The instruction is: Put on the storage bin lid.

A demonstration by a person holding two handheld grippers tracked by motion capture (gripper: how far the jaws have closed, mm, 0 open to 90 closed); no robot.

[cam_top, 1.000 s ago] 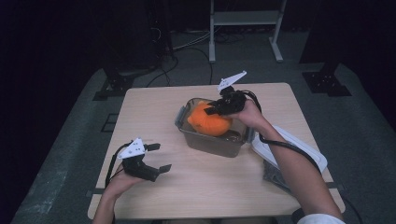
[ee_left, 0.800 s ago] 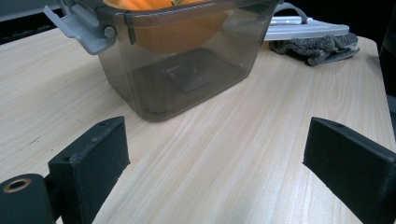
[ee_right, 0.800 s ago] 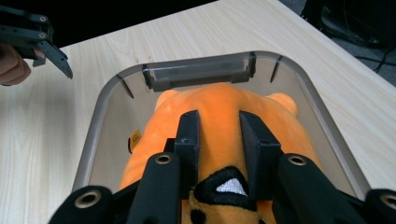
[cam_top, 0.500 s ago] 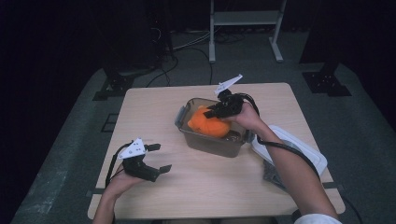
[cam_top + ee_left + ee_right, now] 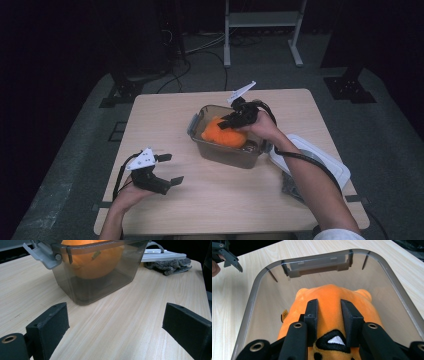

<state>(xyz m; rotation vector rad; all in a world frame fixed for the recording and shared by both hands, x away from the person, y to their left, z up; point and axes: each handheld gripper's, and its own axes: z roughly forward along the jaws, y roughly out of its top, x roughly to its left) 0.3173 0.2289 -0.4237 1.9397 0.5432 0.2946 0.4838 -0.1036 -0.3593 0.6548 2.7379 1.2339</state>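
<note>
Right claw point(image 5: 329, 315) pinches the orange plush toy point(image 5: 332, 296) inside the clear container point(image 5: 252, 305), its jaws just easing apart. Left gripper view shows the left claw point(image 5: 115, 322) wide, empty above the desk point(image 5: 120, 315).

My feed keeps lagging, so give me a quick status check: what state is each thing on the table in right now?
Orange plush toy: inside the container, pinched by the right tongs.
Clear plastic container: upright, open, lid off.
Lid: lying on the table right of the container.
Grey cloth: crumpled beside the lid.
Right tongs: shut on the plush, jaws just eased slightly.
Left tongs: open, holding nothing, over bare table.
</note>
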